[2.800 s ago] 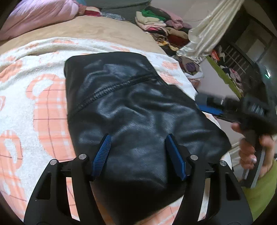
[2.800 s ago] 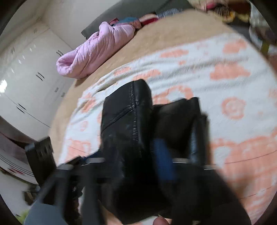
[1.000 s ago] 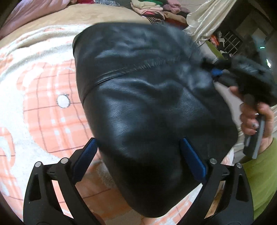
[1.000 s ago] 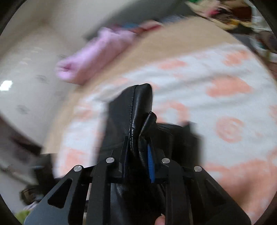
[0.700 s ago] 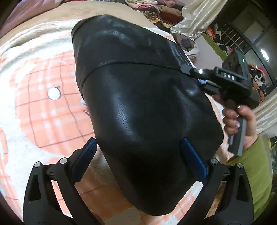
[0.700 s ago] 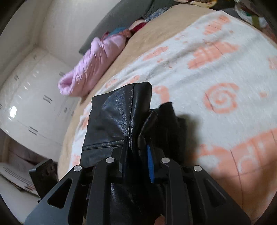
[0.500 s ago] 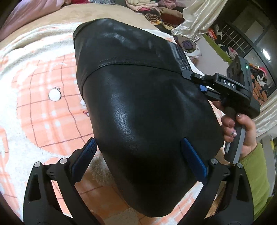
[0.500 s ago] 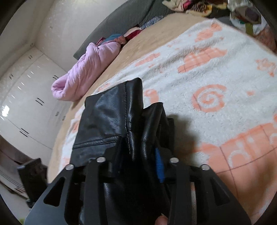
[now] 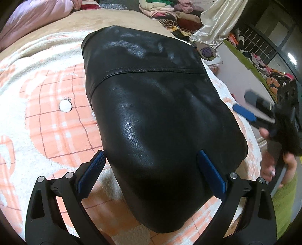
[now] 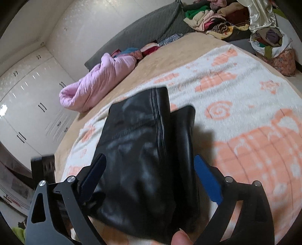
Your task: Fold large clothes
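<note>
A black leather garment (image 9: 154, 116) lies folded into a thick bundle on the white and orange blanket (image 9: 47, 116). My left gripper (image 9: 151, 169) is open, its blue pads on either side of the bundle's near end. My right gripper (image 10: 149, 177) is open too, with the bundle (image 10: 143, 158) between its fingers. In the left wrist view the right gripper (image 9: 253, 111) is apart from the garment's right edge, blurred, its jaws spread.
A pink quilt (image 10: 98, 83) lies at the bed's far side by the white wardrobe (image 10: 28, 105). Piles of clothes (image 10: 213, 15) and a full bag (image 10: 271, 41) stand beyond the bed. The bed edge (image 9: 245, 120) runs along the garment's right side.
My right gripper, shut on the garment's edge a second ago, has opened, let go and drawn back. The bundle has settled on the blanket. The left gripper stays open.
</note>
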Motion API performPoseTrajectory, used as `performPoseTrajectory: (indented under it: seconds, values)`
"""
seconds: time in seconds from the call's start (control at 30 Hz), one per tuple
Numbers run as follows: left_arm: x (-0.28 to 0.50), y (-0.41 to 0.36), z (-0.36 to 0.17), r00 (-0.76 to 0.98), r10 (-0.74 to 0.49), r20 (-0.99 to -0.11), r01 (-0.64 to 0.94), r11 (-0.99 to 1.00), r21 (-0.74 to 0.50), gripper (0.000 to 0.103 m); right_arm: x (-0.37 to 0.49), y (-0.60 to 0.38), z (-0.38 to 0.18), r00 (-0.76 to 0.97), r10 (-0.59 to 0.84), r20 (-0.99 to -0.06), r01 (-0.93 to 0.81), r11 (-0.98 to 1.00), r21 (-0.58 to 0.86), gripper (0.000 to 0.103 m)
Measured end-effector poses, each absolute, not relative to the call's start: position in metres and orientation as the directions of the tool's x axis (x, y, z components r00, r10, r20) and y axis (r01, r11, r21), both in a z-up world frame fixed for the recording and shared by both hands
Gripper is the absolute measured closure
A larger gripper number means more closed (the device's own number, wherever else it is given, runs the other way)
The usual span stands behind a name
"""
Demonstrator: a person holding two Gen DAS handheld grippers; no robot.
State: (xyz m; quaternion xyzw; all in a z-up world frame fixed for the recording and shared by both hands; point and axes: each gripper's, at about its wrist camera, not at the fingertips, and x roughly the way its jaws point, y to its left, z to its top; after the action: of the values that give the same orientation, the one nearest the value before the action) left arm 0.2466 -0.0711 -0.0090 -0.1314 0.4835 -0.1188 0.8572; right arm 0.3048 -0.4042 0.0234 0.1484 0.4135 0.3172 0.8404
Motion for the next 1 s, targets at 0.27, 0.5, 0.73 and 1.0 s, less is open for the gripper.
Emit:
performPoseTrajectory:
  seconds: [0.27, 0.5, 0.73, 1.0]
  values:
    - [0.234, -0.078, -0.003, 0.521, -0.31, -0.796, 0.091, 0.947, -0.309, 0.012, 0.275, -0.408, 0.017, 0.453, 0.634, -0.626, -0.385, 0.773, 0.504, 0.017]
    - [0.23, -0.081, -0.001, 0.52, -0.31, -0.796, 0.096, 0.947, -0.306, 0.012, 0.268, -0.409, -0.007, 0.416, 0.574, -0.705, -0.343, 0.817, 0.464, 0.056]
    - [0.225, -0.078, -0.008, 0.519, -0.324, -0.791, 0.093, 0.941, -0.324, 0.012, 0.262, -0.411, -0.021, 0.439, 0.533, -0.723, -0.276, 0.846, 0.456, 0.06]
    - [0.21, -0.074, 0.006, 0.547, -0.32, -0.774, 0.096, 0.942, -0.322, 0.01, 0.237, -0.417, 0.006, 0.559, 0.517, -0.648, -0.303, 0.855, 0.421, 0.022]
